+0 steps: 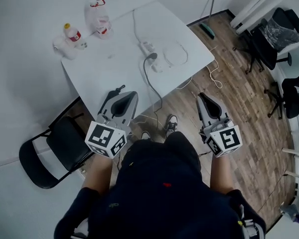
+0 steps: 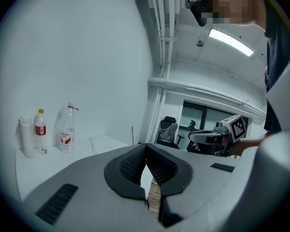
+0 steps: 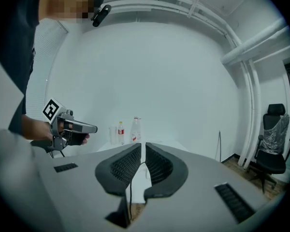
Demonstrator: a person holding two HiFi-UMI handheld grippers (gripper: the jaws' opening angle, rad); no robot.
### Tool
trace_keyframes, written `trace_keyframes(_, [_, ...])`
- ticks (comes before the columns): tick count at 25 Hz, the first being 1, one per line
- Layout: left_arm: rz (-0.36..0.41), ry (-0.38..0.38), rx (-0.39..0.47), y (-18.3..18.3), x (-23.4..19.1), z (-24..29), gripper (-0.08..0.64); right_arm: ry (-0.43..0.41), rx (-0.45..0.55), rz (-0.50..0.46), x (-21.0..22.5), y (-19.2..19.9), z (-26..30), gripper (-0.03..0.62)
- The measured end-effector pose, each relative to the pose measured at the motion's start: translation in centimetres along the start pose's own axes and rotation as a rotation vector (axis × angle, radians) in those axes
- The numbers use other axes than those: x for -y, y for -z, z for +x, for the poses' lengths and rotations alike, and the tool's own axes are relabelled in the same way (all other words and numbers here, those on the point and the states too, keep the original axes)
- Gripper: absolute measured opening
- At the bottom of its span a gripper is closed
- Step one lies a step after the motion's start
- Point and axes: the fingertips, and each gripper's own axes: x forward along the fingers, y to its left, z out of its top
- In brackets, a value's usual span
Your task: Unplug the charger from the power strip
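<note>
The tabletop (image 1: 117,63) stands ahead of the person. On its right part lies the power strip (image 1: 145,47), with a dark plug (image 1: 152,57) seated in it, likely the charger. Its grey cable (image 1: 149,83) trails off the near edge. Both tools hang well short of the strip, so the step in hand looks like the approach. It would go best with one tool opened and brought down to pin the strip flat. The other should take the plug by its body, not the cable, and pull straight out. The left tool (image 1: 124,94) and right tool (image 1: 203,97) are held at waist level on either side of the body, pointing forward and slightly down. Each is clenched on nothing, tips together in the left gripper view (image 2: 146,149) and the right gripper view (image 3: 141,146).
</note>
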Motion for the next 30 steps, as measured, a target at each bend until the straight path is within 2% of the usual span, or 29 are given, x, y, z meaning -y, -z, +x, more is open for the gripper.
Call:
trace_keyframes(5, [0.000,-0.074,0.022,-1.2,-1.9,2.0,0.018,-0.080,0.011,-0.006,2.4,-0.1,4.2,0.041])
trace_keyframes(11, [-0.019,-0.189,0.024,-2.9,-3.1,7.1,0.018,-0.214,0.016,-0.003,7.9,-1.1,9.4,0.041])
trace_keyframes(14, [-0.058,-0.250,0.024,-2.9,-4.0,9.8,0.018,-0.293,0.009,-0.008,10.2,-0.9,12.4,0.041])
trace_keyframes(20, [-0.076,-0.337,0.012,-2.5,-5.6,14.0,0.018,-0.445,-0.013,-0.016,12.4,0.3,18.6,0.041])
trace_keyframes(23, [-0.086,-0.342,-0.020,-1.2,-6.5,15.8,0.018,-0.484,-0.033,-0.014,12.5,1.1,21.6,0.043])
trace_keyframes(30, [-0.116,-0.278,-0.085,2.4,-9.2,19.8,0.018,-0.538,-0.098,-0.029,11.4,3.6,27.7,0.043])
